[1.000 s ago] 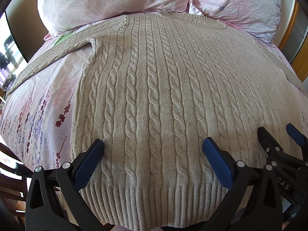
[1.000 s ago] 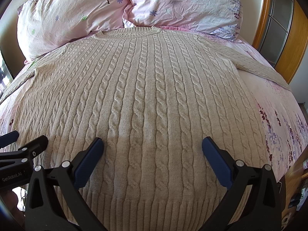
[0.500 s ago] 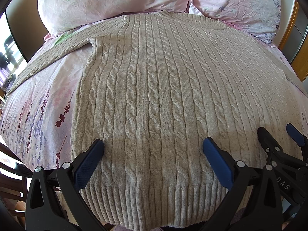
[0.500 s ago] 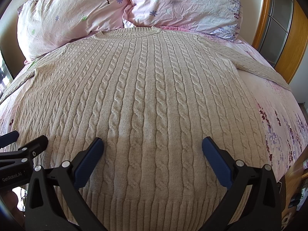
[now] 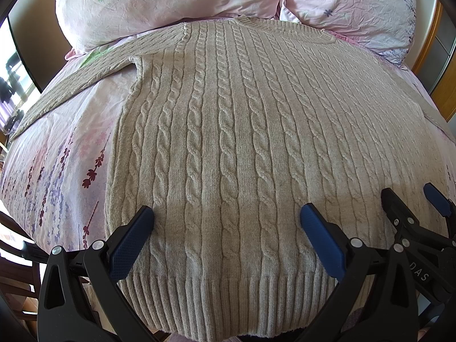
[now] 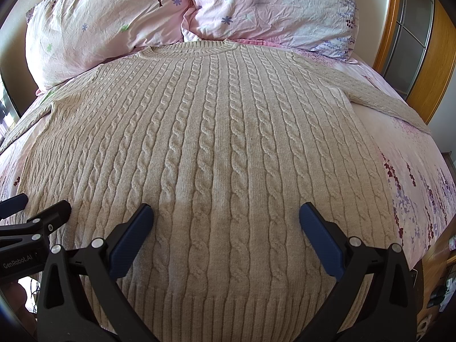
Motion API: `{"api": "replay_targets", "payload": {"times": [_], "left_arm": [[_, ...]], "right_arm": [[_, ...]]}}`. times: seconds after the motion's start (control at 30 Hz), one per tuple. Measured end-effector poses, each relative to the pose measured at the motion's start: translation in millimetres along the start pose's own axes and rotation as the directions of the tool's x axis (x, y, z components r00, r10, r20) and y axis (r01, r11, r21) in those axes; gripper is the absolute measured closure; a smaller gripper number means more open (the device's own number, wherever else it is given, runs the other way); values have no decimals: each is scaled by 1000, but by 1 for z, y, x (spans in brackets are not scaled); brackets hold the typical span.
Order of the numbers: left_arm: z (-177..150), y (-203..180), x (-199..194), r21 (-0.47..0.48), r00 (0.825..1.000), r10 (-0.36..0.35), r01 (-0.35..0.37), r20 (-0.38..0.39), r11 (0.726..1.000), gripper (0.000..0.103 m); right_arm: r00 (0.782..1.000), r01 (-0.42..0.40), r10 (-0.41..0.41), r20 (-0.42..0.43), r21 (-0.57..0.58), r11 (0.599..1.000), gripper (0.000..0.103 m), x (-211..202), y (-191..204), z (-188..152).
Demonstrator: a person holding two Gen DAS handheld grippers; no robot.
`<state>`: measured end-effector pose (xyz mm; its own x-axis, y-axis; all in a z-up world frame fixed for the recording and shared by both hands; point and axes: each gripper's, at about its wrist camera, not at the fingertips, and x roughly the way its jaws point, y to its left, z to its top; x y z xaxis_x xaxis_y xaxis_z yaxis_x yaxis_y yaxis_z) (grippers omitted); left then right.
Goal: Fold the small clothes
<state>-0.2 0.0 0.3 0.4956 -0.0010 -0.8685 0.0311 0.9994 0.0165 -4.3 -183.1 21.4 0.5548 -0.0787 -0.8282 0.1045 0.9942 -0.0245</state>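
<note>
Left tool point(image 5: 226, 228) hovers wide open over the sweater's point(image 5: 228, 128) ribbed hem, gripping nothing; right tool point(image 6: 225, 225) beside it, jaws equally spread and empty. Cable-knit sweater lies flat on the bed point(image 5: 57, 156), sleeves out, collar toward two pillows point(image 6: 270, 5).

A sweater point(image 5: 228, 148) lies spread flat on a bed point(image 5: 57, 165), neckline at the far end, hem at the near edge. 2 pillows point(image 6: 108, 28) sit side by side behind the neckline, against the head of the bed. One sleeve point(image 5: 74, 85) reaches out to the left across the bed, the other sleeve point(image 6: 384, 102) to the right. The left tool point(image 5: 228, 222) and the right tool point(image 6: 226, 218) hang side by side over the hem, each with its jaws spread wide apart
</note>
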Motion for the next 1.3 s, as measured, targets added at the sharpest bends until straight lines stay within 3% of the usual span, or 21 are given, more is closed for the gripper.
{"api": "replay_targets", "payload": {"times": [1.17,1.23,1.3], "left_arm": [[0,0,0,0,1000,0,0,4,1000,1],[0,-1,0,8,1000,0,0,5,1000,1],[0,-2,-1,19,1000,0,0,11,1000,1]], "right_arm": [[1000,-6,6,22,-5,1000,2,-4,-1,-3],[996,-42,45,77,-43,998,2,-5,-4,-6],[990,-118,123,73,-66,991,2,-4,-17,0]]}}
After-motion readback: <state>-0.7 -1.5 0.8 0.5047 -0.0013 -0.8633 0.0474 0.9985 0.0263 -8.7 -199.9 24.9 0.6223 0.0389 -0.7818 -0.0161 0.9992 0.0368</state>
